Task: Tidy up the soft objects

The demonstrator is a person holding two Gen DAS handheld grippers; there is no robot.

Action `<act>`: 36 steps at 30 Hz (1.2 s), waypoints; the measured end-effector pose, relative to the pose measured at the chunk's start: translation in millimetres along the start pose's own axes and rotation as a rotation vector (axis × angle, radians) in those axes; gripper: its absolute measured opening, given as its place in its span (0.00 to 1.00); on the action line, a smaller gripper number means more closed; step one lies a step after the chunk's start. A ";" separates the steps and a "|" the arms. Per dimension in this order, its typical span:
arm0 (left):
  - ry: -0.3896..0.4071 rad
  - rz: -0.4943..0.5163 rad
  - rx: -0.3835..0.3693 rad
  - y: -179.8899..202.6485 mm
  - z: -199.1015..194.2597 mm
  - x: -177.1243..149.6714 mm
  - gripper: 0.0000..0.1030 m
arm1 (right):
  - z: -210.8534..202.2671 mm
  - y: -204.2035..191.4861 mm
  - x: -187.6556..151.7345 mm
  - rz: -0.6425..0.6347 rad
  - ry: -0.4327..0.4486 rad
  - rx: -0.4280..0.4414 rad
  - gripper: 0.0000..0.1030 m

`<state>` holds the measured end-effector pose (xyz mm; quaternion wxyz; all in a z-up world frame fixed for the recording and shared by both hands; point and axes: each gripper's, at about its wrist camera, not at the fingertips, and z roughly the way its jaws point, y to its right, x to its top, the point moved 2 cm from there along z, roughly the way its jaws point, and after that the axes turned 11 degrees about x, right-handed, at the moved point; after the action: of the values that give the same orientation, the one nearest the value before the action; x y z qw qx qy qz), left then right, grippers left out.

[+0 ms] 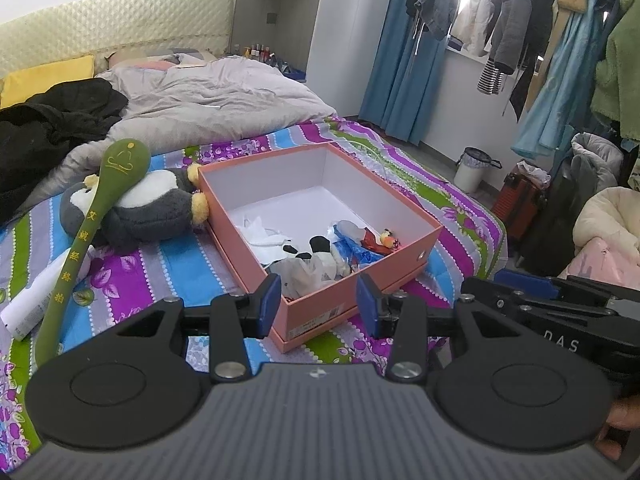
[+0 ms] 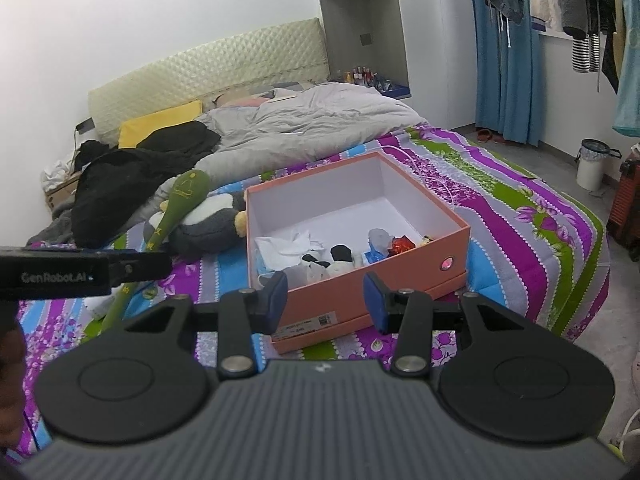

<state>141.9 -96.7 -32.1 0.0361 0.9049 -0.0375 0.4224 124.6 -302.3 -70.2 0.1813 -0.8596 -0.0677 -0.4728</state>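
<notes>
An open orange box sits on the striped bedspread and holds several small soft items: a black-and-white plush, white cloth, blue and red bits. A grey penguin plush lies left of the box, touching it. A green long-handled massage hammer lies across it. My left gripper is open and empty, above the box's near corner. My right gripper is open and empty, above the box's near wall.
A white tube lies on the bedspread at left. Black clothing and a grey duvet cover the far bed. A white bin and hanging clothes stand at right.
</notes>
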 end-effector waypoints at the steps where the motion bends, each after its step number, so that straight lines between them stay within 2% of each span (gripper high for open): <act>1: 0.001 -0.001 0.001 -0.1 -0.1 -0.1 0.46 | -0.7 0.3 0.0 0.000 0.003 -0.002 0.44; 4: -0.003 -0.008 0.006 -1.4 0.8 -0.2 0.46 | -0.9 2.0 1.7 0.002 0.006 -0.008 0.44; 6: -0.006 -0.011 0.007 -2.4 1.6 -0.7 0.52 | -0.8 3.2 2.0 0.004 0.005 -0.008 0.45; 8: -0.005 -0.012 0.009 -3.0 2.2 -1.1 0.67 | -0.5 4.1 2.3 0.001 0.008 -0.015 0.65; 9: -0.003 -0.012 0.011 -3.1 2.1 -1.1 0.70 | -0.3 4.9 2.5 0.002 0.012 -0.014 0.71; 11: 0.010 0.000 0.021 -2.1 1.2 -1.0 0.86 | 0.0 6.0 3.2 0.004 0.017 -0.017 0.92; 13: 0.024 -0.001 0.034 -2.6 0.2 -0.3 0.95 | 1.0 7.1 4.3 0.003 0.018 -0.027 1.00; 17: 0.005 -0.016 0.024 -5.2 3.1 0.7 0.98 | -0.1 10.3 5.8 0.011 0.027 -0.038 1.00; 36: -0.018 -0.041 0.068 -10.0 6.0 1.2 0.98 | 1.5 13.2 2.9 0.008 0.018 -0.047 1.00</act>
<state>148.2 -87.4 -35.3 0.0137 0.9099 -0.0047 0.4146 131.2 -314.1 -71.7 0.1636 -0.8596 -0.0517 -0.4812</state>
